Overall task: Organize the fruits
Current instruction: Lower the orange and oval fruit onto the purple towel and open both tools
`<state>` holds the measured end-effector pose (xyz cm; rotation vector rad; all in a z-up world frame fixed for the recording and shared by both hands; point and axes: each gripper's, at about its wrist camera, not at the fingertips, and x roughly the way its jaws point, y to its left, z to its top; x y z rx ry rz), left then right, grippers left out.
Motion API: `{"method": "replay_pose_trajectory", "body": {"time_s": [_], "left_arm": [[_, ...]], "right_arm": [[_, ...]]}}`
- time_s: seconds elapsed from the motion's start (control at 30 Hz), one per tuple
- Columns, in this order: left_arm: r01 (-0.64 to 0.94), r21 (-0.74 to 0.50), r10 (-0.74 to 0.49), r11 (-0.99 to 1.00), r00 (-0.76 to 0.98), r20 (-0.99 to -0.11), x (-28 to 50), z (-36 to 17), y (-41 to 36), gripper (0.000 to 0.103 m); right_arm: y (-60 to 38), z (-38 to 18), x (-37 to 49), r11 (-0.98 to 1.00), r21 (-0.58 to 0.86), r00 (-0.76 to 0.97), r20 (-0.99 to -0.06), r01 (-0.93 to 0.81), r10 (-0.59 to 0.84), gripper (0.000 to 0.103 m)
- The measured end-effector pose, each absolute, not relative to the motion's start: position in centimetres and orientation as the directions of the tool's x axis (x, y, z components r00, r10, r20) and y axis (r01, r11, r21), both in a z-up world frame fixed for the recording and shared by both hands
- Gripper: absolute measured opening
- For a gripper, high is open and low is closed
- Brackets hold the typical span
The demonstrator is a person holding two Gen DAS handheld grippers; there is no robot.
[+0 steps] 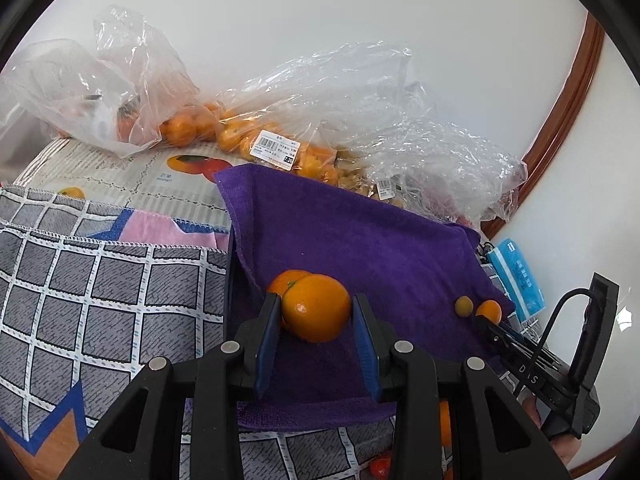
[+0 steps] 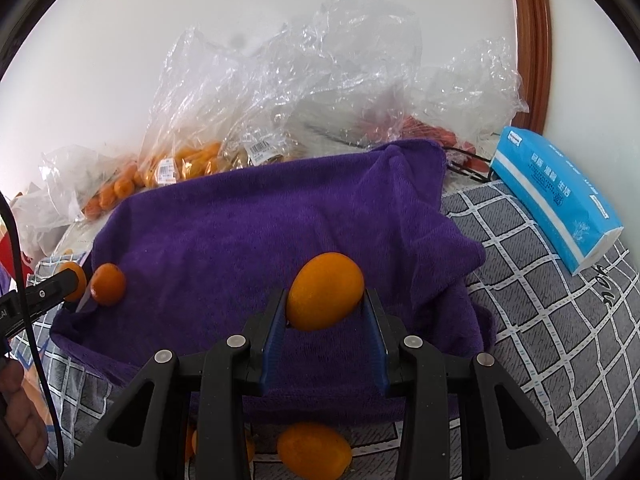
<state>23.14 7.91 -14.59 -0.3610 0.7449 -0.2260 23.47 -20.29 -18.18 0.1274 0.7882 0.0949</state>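
My left gripper (image 1: 316,304) is shut on an orange (image 1: 316,314), low over a purple towel (image 1: 360,240). A second orange (image 1: 285,280) lies on the towel, just behind the held one. My right gripper (image 2: 326,298) is shut on another orange (image 2: 326,284) over the same towel (image 2: 260,232). In the left wrist view, the right gripper (image 1: 490,322) shows at the towel's right edge with its orange (image 1: 489,311), and a small yellowish fruit (image 1: 464,306) lies beside it. At the left of the right wrist view are the left gripper (image 2: 74,280) and the lying orange (image 2: 107,284).
Clear plastic bags of small oranges (image 1: 280,140) (image 2: 188,164) lie along the wall behind the towel. A blue tissue pack (image 2: 556,200) rests on the grey checked cloth (image 2: 560,340) at the right. More oranges (image 2: 314,450) lie on the cloth under the right gripper.
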Motion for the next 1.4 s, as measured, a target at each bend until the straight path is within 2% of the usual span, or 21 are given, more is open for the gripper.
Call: {"method": "replay_pose_trajectory", "body": {"time_s": [0.57, 0.63, 0.7, 0.8, 1.07, 1.17, 1.23, 1.4], "left_arm": [[0.075, -0.389, -0.324, 0.918, 0.706, -0.630, 23.4, -15.3, 7.3, 0.034], [0.080, -0.385, -0.325, 0.919, 0.705, -0.631, 23.4, -15.3, 7.2, 0.034], [0.086, -0.386, -0.331, 0.919, 0.702, -0.631, 23.4, -15.4, 7.1, 0.034], [0.096, -0.385, -0.338, 0.918, 0.698, -0.631, 23.4, -15.5, 6.9, 0.034], [0.116, -0.379, -0.345, 0.918, 0.703, -0.622, 23.3, -15.4, 6.5, 0.034], [0.119, -0.384, -0.350, 0.916, 0.704, -0.617, 23.1, -15.3, 6.5, 0.038], [0.123, -0.387, -0.354, 0.914, 0.709, -0.610, 23.0, -15.2, 6.6, 0.045], [0.125, -0.391, -0.351, 0.912, 0.730, -0.586, 22.7, -14.8, 6.8, 0.049]], "right_arm": [[-19.9, -18.5, 23.5, 0.989, 0.145, 0.691, -0.711, -0.036, 0.130, 0.038], [-20.0, -18.3, 23.3, 0.988, 0.149, 0.697, -0.705, -0.033, 0.130, 0.043], [-20.1, -18.1, 23.1, 0.988, 0.153, 0.707, -0.695, -0.026, 0.127, 0.054], [-20.2, -17.8, 22.9, 0.987, 0.157, 0.717, -0.686, -0.020, 0.124, 0.060], [-19.7, -17.6, 22.4, 0.994, 0.107, 0.741, -0.667, -0.002, 0.074, 0.060], [-19.6, -17.4, 22.1, 0.995, 0.095, 0.758, -0.650, 0.000, 0.062, 0.060], [-19.6, -17.2, 21.9, 0.996, 0.088, 0.768, -0.638, 0.000, 0.056, 0.060], [-19.4, -17.0, 21.5, 0.998, 0.070, 0.779, -0.626, 0.006, 0.040, 0.060]]}}
